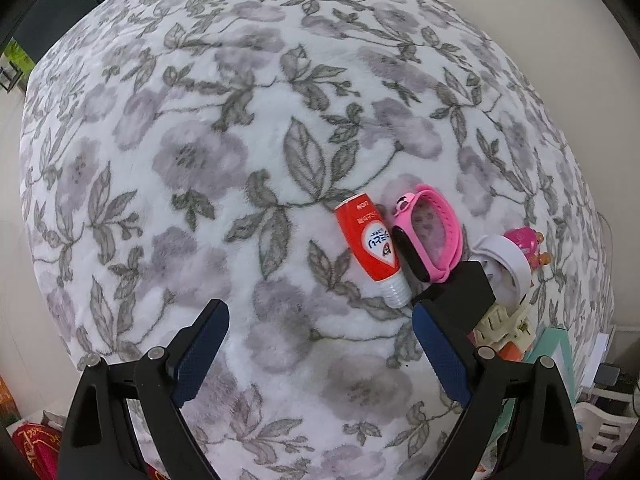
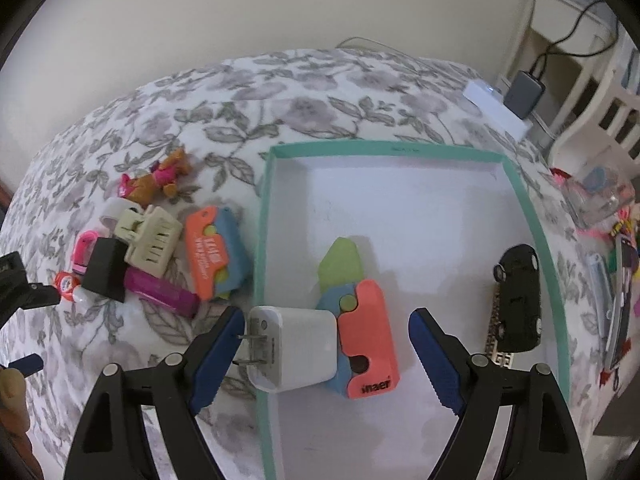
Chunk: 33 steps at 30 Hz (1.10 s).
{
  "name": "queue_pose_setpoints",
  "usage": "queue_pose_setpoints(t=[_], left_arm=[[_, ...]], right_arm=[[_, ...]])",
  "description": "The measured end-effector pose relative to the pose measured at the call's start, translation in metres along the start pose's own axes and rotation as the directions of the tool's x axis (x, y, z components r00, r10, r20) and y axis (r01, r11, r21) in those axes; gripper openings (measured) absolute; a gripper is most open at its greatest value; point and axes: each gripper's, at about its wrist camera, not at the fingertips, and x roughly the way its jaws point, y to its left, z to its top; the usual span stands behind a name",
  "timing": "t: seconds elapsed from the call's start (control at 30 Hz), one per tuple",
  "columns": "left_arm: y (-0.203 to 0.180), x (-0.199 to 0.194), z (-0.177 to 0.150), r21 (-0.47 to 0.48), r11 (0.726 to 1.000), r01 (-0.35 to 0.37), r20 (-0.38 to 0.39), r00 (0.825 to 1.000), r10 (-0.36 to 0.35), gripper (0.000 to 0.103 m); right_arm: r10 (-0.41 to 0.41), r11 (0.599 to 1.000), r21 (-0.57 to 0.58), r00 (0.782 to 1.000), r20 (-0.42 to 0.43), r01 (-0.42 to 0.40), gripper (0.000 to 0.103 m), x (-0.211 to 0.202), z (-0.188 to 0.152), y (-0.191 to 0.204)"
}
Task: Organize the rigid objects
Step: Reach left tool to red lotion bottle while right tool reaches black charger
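both grippers [image 1: 320, 344] [image 2: 326, 346] spread and empty, one tray [image 2: 532, 216], one charger [image 2: 296, 348], one toy car [image 2: 520, 300]

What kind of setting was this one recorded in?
Probably a home bedroom: the work surface is a soft floral blanket like a bed's, a white wooden shelf unit holds a charger, and small toys lie beside a teal-rimmed box.

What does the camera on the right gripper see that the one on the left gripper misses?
Only the right wrist view shows the inside of the teal-rimmed box, holding a white charger plug, an orange and blue toy and a black toy car, with the open right gripper above it.

Only the left wrist view shows the open left gripper over bare blanket, and the red tube's full length.

Both show the floral blanket, the pink watch band, the black block and the cream hair clip.
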Motion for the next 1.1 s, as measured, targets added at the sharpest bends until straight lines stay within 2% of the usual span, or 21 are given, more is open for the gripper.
queue_pose_setpoints(t=[0.13,0.33,0.5,0.6,0.77,1.0,1.1], left_arm=[[0.003,-0.002,-0.003,-0.004,1.000,0.000,-0.006,1.000,0.000,0.093],[0.002,0.004,0.000,-0.008,1.000,0.004,-0.018,1.000,-0.004,0.093],[0.010,0.014,0.015,-0.025,0.999,0.028,-0.026,0.999,-0.029,0.093],[0.019,0.013,0.026,-0.031,0.998,0.051,-0.015,0.999,-0.051,0.093],[0.031,0.005,0.042,0.000,0.997,0.076,0.046,0.996,-0.076,0.093],[0.031,0.006,0.056,0.049,0.991,0.126,0.051,0.990,-0.128,0.093],[0.024,0.010,0.057,0.066,0.988,0.138,0.033,0.990,-0.140,0.093]], right_arm=[[0.010,0.999,0.047,1.000,-0.009,-0.009,0.087,0.001,0.001,-0.011],[-0.003,0.999,0.052,1.000,-0.009,0.004,0.087,0.001,0.002,-0.012],[0.029,0.999,0.037,0.999,0.032,-0.030,0.087,-0.007,0.005,-0.004],[0.051,0.998,0.015,0.996,0.075,-0.053,0.087,-0.015,0.010,0.007],[0.109,0.994,-0.018,0.987,0.117,-0.108,0.087,-0.020,0.018,0.031],[0.237,0.968,-0.104,0.968,0.083,-0.229,0.086,-0.015,0.023,0.082],[0.269,0.956,-0.139,0.961,0.064,-0.258,0.080,-0.011,0.025,0.104]])
